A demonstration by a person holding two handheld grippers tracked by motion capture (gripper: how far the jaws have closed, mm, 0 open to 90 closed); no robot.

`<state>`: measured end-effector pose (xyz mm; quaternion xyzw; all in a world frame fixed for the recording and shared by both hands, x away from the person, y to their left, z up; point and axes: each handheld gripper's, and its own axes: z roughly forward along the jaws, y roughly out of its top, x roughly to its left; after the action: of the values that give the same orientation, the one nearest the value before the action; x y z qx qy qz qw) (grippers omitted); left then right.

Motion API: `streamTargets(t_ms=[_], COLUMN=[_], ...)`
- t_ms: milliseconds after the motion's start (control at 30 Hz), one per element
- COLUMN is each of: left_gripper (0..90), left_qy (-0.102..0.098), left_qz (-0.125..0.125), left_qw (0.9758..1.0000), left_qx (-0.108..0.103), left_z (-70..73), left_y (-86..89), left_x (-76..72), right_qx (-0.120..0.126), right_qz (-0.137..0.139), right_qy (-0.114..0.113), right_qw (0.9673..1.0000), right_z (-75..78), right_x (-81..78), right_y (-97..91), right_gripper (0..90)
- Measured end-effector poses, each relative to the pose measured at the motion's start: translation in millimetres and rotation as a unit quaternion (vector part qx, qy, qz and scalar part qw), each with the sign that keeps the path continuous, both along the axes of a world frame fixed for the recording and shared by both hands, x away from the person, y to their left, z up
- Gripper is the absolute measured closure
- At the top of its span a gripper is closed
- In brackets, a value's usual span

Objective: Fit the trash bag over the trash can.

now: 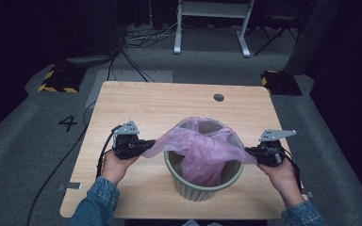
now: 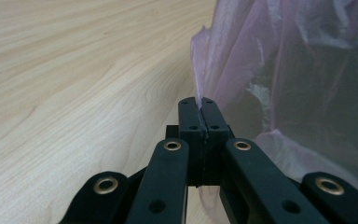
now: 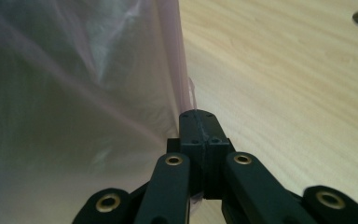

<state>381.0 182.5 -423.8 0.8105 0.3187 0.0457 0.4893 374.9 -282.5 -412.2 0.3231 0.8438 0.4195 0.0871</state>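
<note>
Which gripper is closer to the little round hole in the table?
Right. The right gripper is beside the green bin, on the same side as the hole at the far edge. The left gripper is across the bin, farther off. Both pinch the pink bag.

High view: I see the table [image 1: 136,101] lit evenly from above, soft light, no hard glare; room around it dim, far corners nearly black; floor grey and muted; picture soft overall, fine detail smeared; the bin [image 1: 202,181] casts only a faint shadow on the wood; the bag [image 1: 202,146] glows pale pink where light passes through it. Left gripper view: wood bright, almost washed out at top left; near links of the left gripper [image 2: 198,100] dark, little surface detail; bag hazy, out of focus at right. Right gripper view: bag murky and blurred at left; wood bright at right; right gripper [image 3: 198,113] black, near parts soft.
</note>
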Motion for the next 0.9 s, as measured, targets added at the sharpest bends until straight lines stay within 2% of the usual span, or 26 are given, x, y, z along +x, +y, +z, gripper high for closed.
streamTargets(t_ms=[67, 167, 233, 267, 333, 400, 433, 533, 633, 700, 800, 900], left_gripper=[89.7, 86.9, 73.1, 65.9, 50.2, 40.2, 37.4, 36.6, 35.2, 33.4, 31.6, 26.4], left_qy=[0.004, 0.0, -0.005, -0.013, -0.025, -0.047, -0.056, -0.083, -0.105, -0.122, -0.13, -0.122], left_qz=[-0.001, 0.021, 0.033, 0.041, 0.04, 0.038, 0.034, 0.023, 0.0, -0.021, -0.046, -0.077], left_qw=[1.0, 0.9998, 0.9992, 0.9986, 0.998, 0.9968, 0.9962, 0.9943, 0.9907, 0.9882, 0.9873, 0.986], left_qx=[0.005, -0.006, -0.02, -0.03, -0.041, -0.053, -0.058, -0.063, -0.086, -0.09, -0.079, -0.083], left_z=[-5.6, -9.3, -5.3, -1.1, 6.1, 14.5, 18.4, 30.1, 41.3, 48.1, 53.0, 53.6], left_y=[1.5, 6.6, 12.7, 16.3, 21.8, 27.2, 29.9, 37.4, 42.9, 41.2, 34.1, 27.6], left_x=[0.0, -3.3, -5.8, -8.5, -12.3, -18.5, -22.0, -33.5, -46.3, -55.4, -64.9, -69.6], right_qx=[0.0, 0.003, 0.009, 0.011, 0.011, 0.022, 0.028, 0.037, 0.046, 0.052, 0.048, 0.057], right_qz=[-0.003, -0.011, -0.015, -0.017, -0.034, -0.041, -0.044, -0.053, -0.056, -0.046, -0.037, -0.029], right_qy=[0.007, 0.016, 0.013, 0.005, -0.023, -0.045, -0.052, -0.068, -0.086, -0.094, -0.106, -0.109], right_qw=[1.0, 0.9998, 0.9998, 0.9998, 0.9991, 0.9979, 0.9972, 0.9956, 0.9937, 0.9931, 0.9925, 0.992], right_z=[-7.4, -16.1, -16.3, -14.2, -7.0, 1.5, 5.3, 16.5, 29.0, 37.5, 48.6, 56.9], right_x=[-1.3, -3.6, -6.0, -7.8, -11.9, -14.9, -16.0, -19.8, -27.3, -34.0, -45.9, -56.5], right_y=[-2.9, -8.6, -12.6, -14.4, -18.3, -23.9, -26.6, -34.7, -41.9, -45.3, -47.7, -51.5], right_gripper=[90.0, 90.0, 89.0, 82.4, 67.9, 57.8, 56.7, 54.1, 52.2, 50.2, 48.3, 45.5])
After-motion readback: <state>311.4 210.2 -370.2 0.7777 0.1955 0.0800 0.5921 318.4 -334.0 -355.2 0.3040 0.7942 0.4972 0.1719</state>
